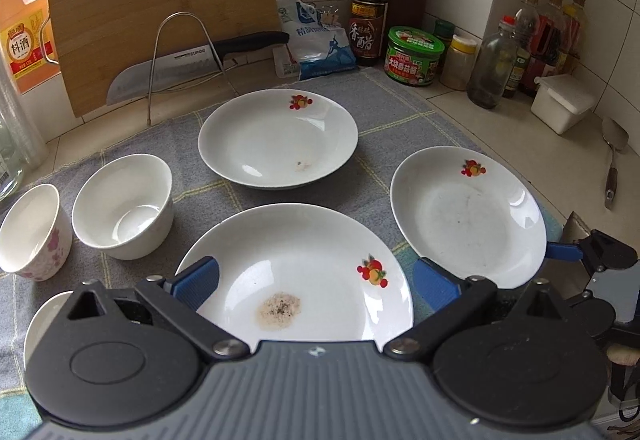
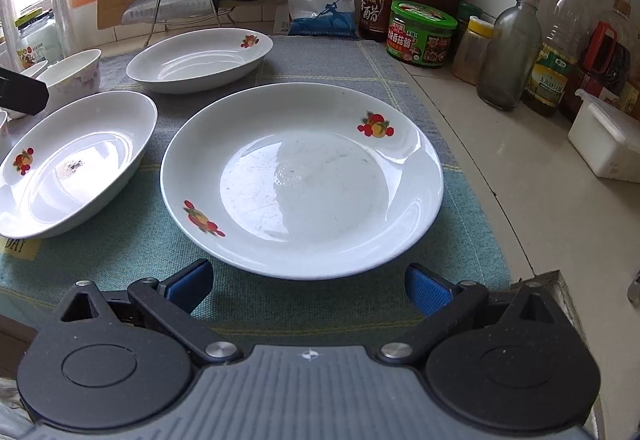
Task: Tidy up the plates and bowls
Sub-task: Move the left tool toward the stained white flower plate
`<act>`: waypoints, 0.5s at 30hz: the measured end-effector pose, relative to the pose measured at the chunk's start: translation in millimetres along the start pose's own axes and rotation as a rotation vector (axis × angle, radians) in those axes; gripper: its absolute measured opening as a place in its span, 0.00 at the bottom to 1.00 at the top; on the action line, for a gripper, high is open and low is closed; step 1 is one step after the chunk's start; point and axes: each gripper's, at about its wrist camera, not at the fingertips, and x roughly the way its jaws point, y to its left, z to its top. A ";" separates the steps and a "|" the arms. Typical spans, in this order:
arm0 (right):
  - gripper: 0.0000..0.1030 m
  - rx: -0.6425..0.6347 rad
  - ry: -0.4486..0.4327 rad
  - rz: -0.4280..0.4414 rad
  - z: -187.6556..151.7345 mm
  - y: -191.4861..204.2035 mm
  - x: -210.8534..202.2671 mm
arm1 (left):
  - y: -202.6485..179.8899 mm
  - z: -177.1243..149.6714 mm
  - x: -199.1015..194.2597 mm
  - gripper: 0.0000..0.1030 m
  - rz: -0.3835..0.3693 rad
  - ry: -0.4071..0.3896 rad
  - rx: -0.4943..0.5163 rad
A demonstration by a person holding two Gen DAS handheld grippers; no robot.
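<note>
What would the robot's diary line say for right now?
step: start, nothing held | left gripper: open over stained plate | right gripper: open before right plate | bowls: unstacked

- We see a bamboo cutting board [image 1: 160, 0] leaning upright at the counter's back edge.
- We find a knife [image 1: 192, 60] with a black handle resting across a wire rack [image 1: 180, 52] in front of that board.
- A yellow cooking-wine jug [image 1: 22, 36] stands at the back left corner.
- A blue-and-white bag [image 1: 316, 40] sits at the back, beside a dark vinegar bottle [image 1: 369, 8].
- A green-lidded jar [image 1: 414, 56] stands just right of that bottle.
- We count several bottles [image 1: 532, 40] clustered in the right corner, with a white lidded box [image 1: 562, 102] near them.
- A grey checked cloth [image 1: 400, 112] covers the counter's middle.
</note>
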 end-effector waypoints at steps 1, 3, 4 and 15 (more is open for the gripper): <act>1.00 -0.002 -0.003 0.012 -0.2 -2.3 2.7 | -3.3 3.7 2.8 0.99 0.000 -0.001 0.011; 1.00 -0.003 -0.001 0.035 0.8 -6.7 8.8 | -8.6 10.4 8.0 0.99 0.001 -0.003 0.030; 1.00 -0.013 -0.007 0.041 1.6 -8.0 10.6 | -11.2 14.1 11.1 0.99 -0.003 -0.004 0.039; 1.00 -0.079 -0.091 0.117 -2.6 -19.6 14.7 | -44.6 55.8 49.8 0.99 -0.139 0.008 0.158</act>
